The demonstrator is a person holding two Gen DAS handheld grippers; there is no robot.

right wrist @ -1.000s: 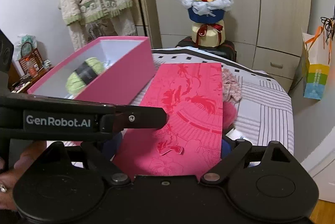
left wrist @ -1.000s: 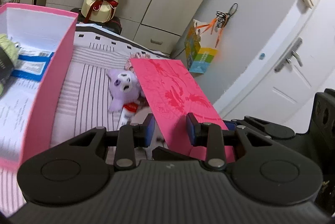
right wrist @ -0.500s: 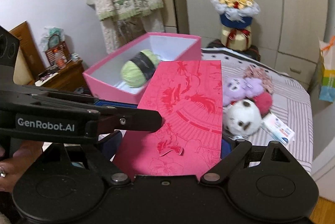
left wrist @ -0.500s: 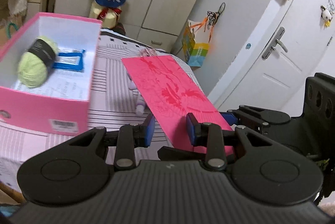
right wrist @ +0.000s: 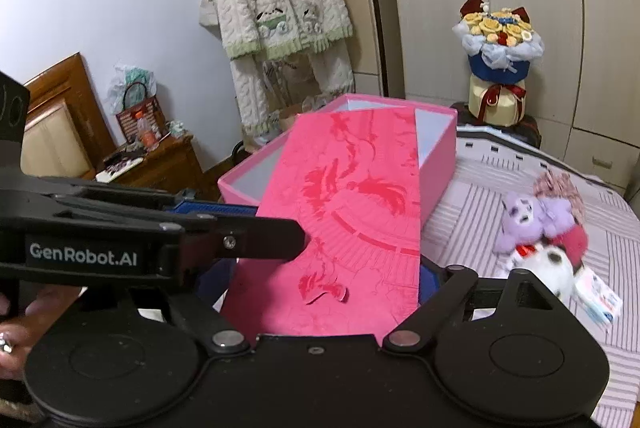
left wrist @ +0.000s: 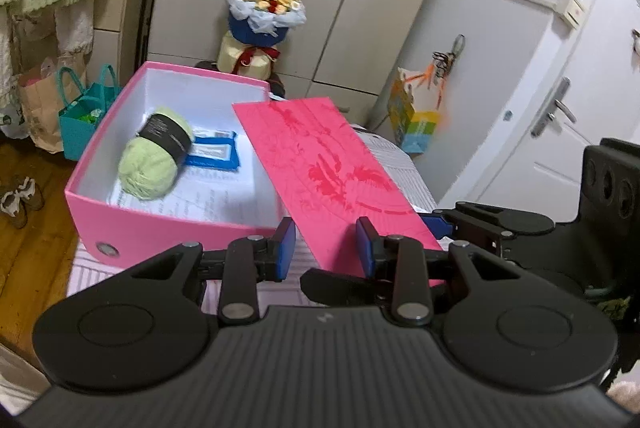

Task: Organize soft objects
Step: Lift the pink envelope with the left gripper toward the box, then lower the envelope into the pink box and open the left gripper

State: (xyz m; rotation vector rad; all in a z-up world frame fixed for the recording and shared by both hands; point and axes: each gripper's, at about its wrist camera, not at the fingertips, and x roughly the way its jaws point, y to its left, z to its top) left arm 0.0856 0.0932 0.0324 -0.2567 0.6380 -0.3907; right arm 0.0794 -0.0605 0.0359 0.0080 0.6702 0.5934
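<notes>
A bed [right wrist: 520, 180] with a grey striped cover carries an open pink box [left wrist: 120, 224] holding green yarn [left wrist: 154, 158], with plush toys [right wrist: 536, 224] to its right. Beige wardrobes [right wrist: 500, 8], a flower bouquet [right wrist: 498, 56] and a hanging cream cardigan [right wrist: 276, 0] line the far wall. The right gripper [right wrist: 320, 292] grasps the pink lid [right wrist: 352, 212] edge to edge over the box, fingers easing inward; the left gripper [left wrist: 326, 248] has fingers [left wrist: 286, 248] nearly closed beside the lid's corner, grip uncertain.

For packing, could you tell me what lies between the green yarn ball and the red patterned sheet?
A blue-edged packet lies between yarn ball and red patterned sheet, shown in left wrist view.
</notes>
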